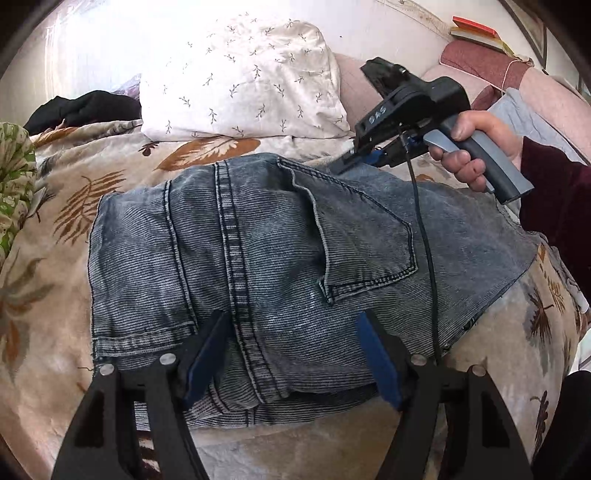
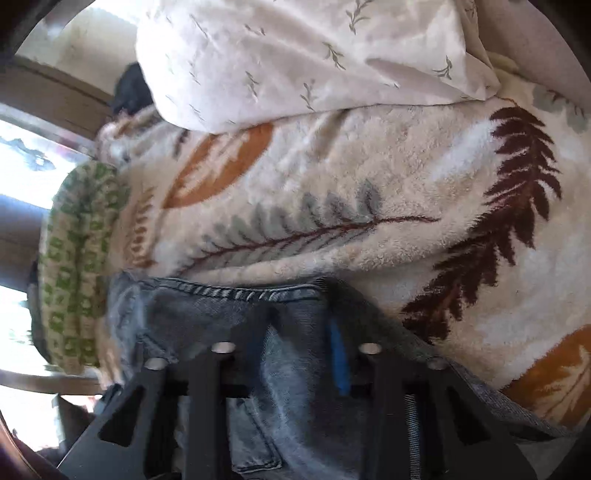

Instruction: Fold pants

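Observation:
Grey-blue denim pants (image 1: 280, 266) lie folded into a compact stack on a leaf-patterned blanket (image 1: 66, 229), back pocket up. My left gripper (image 1: 295, 339) is open, its blue-padded fingers (image 1: 376, 354) spread just above the near edge of the stack, holding nothing. My right gripper (image 1: 354, 162), held in a hand, sits at the far right edge of the pants. In the right wrist view its fingers (image 2: 338, 354) are down in the denim (image 2: 295, 369) with cloth between them; whether they pinch it is unclear.
A white pillow (image 1: 240, 77) with a sprig print lies behind the pants. Black cloth (image 1: 85, 109) and a green-patterned fabric (image 1: 14, 177) lie at the left. Books (image 1: 476, 31) sit on a pink sofa arm (image 1: 480, 59) at the far right.

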